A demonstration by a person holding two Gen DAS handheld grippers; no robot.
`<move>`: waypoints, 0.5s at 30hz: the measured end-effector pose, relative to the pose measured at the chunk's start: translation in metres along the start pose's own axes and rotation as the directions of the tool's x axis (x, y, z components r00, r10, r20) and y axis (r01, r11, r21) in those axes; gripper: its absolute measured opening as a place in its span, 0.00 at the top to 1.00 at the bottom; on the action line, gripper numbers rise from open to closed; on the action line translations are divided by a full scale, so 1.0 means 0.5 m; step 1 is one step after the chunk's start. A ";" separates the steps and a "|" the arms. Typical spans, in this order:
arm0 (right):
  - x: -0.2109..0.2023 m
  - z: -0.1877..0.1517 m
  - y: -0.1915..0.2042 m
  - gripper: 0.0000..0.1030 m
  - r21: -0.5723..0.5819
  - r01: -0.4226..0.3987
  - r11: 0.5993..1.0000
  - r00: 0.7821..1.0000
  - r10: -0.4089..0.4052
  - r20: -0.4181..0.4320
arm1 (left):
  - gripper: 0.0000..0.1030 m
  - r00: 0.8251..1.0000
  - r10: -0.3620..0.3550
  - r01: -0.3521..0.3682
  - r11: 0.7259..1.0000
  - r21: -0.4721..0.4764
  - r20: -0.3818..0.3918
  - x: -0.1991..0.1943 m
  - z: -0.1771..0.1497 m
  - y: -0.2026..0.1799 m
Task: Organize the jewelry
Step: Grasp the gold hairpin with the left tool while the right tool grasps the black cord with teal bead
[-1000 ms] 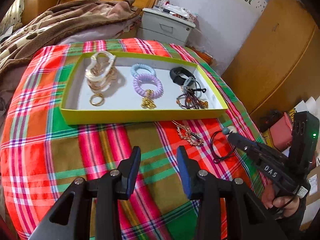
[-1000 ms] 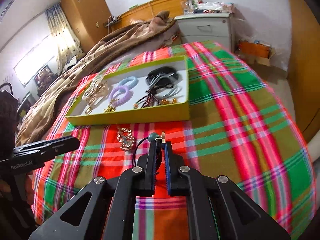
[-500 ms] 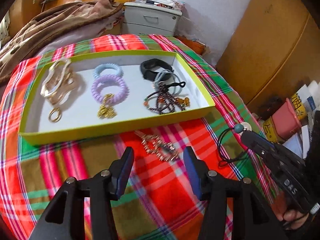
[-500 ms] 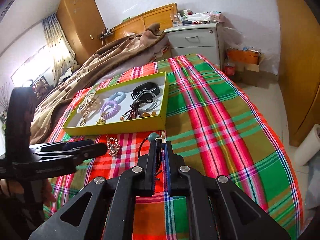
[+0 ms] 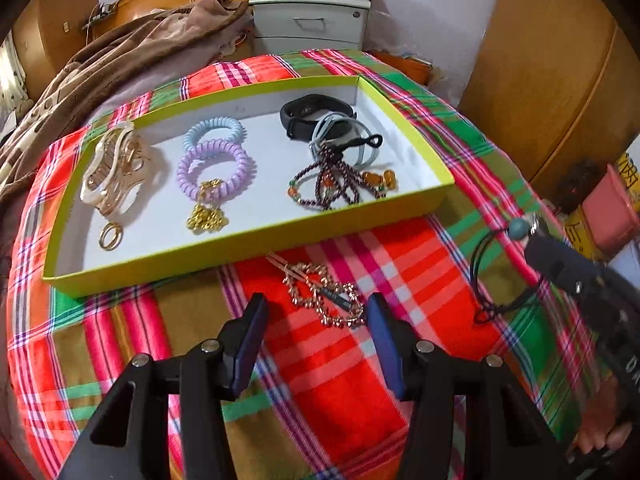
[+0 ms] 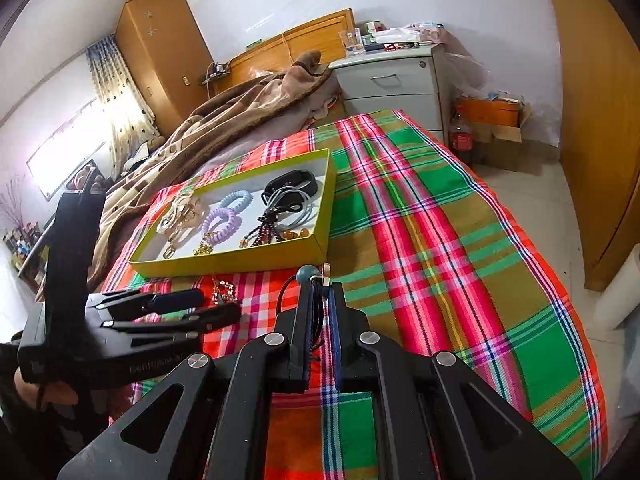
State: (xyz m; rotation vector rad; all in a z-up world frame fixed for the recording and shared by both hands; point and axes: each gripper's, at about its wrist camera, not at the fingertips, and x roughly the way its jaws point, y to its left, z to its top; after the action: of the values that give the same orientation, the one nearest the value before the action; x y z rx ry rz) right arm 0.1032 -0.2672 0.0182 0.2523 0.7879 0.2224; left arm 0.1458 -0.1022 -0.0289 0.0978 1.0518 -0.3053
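Observation:
A yellow-green tray (image 5: 256, 246) (image 6: 244, 266) lies on the plaid cloth and holds several pieces: a gold hair clip (image 5: 114, 170), purple (image 5: 216, 168) and blue (image 5: 216, 130) coil bands, a black band (image 5: 312, 114) and dark beads (image 5: 332, 184). A rose-gold chain bracelet (image 5: 320, 294) lies on the cloth just in front of the tray. My left gripper (image 5: 318, 306) (image 6: 218, 304) stands open right over it, a finger on each side. My right gripper (image 6: 320, 286) (image 5: 536, 240) is shut on a black cord necklace (image 5: 486, 280) with a teal bead (image 6: 308, 274).
The plaid cloth (image 6: 440, 240) covers a bed with a brown blanket (image 6: 224, 120) heaped behind the tray. A grey nightstand (image 5: 312, 24) stands beyond, wooden wardrobes (image 6: 600, 100) at the right, and pink and yellow boxes (image 5: 608, 216) on the floor.
My left gripper has opened wider and swung right and forward until the chain bracelet lies between its fingertips. The right gripper has lifted the cord necklace slightly, still shut on it.

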 end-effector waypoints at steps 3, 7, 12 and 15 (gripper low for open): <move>0.002 0.000 0.003 0.93 -0.002 -0.006 1.000 1.000 0.006 -0.002 | 0.48 1.000 0.026 -0.026 1.000 -0.001 0.005 -0.011 -0.013 0.014; 0.002 0.000 0.005 0.93 -0.002 -0.010 1.000 1.000 0.010 -0.002 | 0.48 0.999 0.033 -0.033 0.999 -0.037 -0.001 -0.025 -0.035 0.046; 0.001 -0.001 0.011 0.93 -0.007 -0.017 1.000 1.000 0.017 -0.002 | 0.48 0.999 0.042 -0.041 0.996 -0.084 0.008 -0.042 -0.062 0.082; 0.004 0.001 0.015 0.93 -0.012 -0.022 1.000 1.000 0.022 -0.002 | 0.48 0.998 0.054 -0.050 0.991 -0.126 0.024 -0.046 -0.068 0.099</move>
State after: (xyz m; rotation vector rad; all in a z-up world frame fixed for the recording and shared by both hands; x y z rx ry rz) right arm 0.1039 -0.2594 0.0196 0.2492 0.7858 0.2485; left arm 0.1211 -0.0427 -0.0291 0.0084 1.0375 -0.1925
